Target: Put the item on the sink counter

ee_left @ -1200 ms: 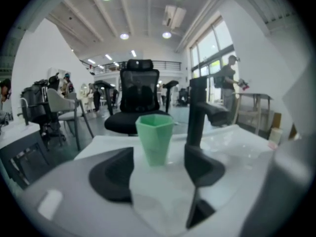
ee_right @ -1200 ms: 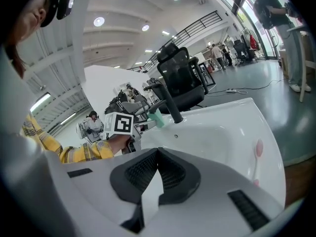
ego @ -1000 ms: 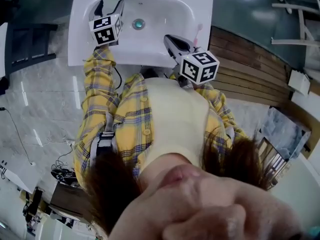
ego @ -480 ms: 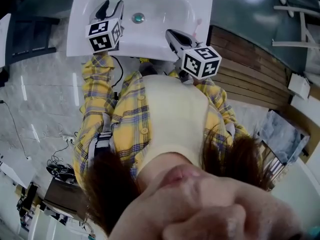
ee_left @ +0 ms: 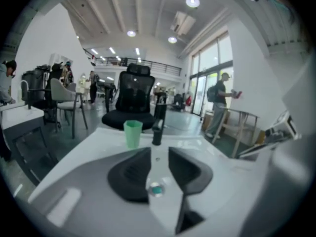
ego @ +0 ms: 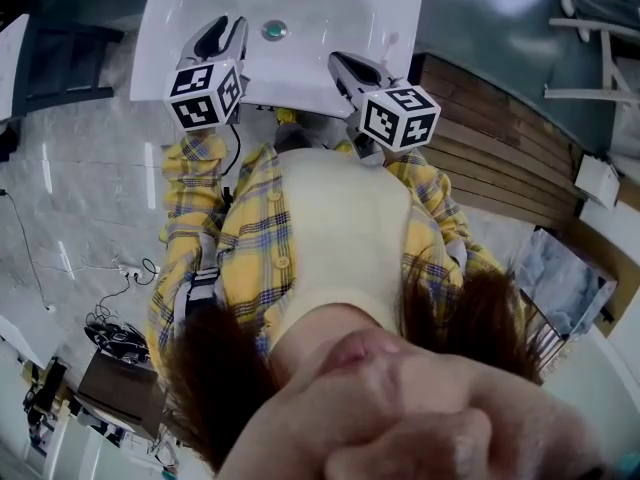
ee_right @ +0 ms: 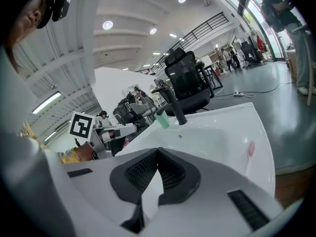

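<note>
White sink table point(ego: 160, 38): one-piece top, oval basin at centre, drain point(ego: 274, 30) in basin bottom. Black faucet point(ee_left: 158, 127) upright on rear ledge. Green cup point(ee_left: 133, 133) upright on same ledge, just beside faucet. Pink toothbrush point(ee_right: 251, 148) flat on right rim, well apart from cup. Table stands on glossy grey floor point(ego: 90, 198).

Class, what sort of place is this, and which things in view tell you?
Likely an open office or workshop hall, not a bathroom: a sink with tap and green cup stands before an office chair under a high ceiling.
</note>
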`<state>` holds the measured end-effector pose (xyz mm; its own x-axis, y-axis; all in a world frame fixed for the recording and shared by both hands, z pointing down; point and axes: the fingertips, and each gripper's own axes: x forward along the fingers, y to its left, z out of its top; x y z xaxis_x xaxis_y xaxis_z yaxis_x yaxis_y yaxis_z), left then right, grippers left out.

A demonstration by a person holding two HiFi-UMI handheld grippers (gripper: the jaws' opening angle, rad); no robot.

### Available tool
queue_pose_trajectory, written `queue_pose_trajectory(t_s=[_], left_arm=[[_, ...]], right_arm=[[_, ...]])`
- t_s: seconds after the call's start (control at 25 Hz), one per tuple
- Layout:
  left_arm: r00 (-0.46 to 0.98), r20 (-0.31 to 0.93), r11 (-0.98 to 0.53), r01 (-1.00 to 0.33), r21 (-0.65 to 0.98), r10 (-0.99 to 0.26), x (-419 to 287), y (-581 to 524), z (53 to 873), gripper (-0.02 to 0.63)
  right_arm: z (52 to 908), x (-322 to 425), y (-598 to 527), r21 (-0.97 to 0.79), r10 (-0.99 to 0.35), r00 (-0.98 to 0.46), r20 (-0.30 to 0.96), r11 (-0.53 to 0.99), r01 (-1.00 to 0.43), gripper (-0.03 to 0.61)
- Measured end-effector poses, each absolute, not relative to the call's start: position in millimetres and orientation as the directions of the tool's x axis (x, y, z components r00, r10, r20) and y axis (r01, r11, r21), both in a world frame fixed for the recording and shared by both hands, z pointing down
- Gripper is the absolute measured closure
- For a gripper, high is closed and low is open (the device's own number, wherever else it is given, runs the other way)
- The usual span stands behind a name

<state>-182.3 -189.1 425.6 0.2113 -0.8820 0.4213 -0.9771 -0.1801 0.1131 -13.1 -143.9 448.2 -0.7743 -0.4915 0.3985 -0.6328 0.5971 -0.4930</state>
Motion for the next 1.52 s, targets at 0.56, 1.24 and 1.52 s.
queue_pose_trajectory(t_s=[0.56, 1.24, 1.52], left_arm=[[0.184, 0.439, -0.151, -0.982, 0.110, -0.879, -166, -147, 427, 0.577], [0.230, 0.441, -0.195, -0.973, 0.123, -0.867, -134, -125, 423, 0.607], [0.242, 0.450, -0.205, -0.970, 0.130, -0.860, -133, -121, 426, 0.607]], right_arm=[[450, -14, -137, -0.492, -0.480, -0.785, 0.391, 0.612, -0.619, 0.566], [446, -21, -134, -0.463, -0.464, -0.797, 0.387, 0.650, -0.603, 0.566], [446, -25, -133, -0.449, -0.471, -0.790, 0.393, 0.651, -0.612, 0.566]])
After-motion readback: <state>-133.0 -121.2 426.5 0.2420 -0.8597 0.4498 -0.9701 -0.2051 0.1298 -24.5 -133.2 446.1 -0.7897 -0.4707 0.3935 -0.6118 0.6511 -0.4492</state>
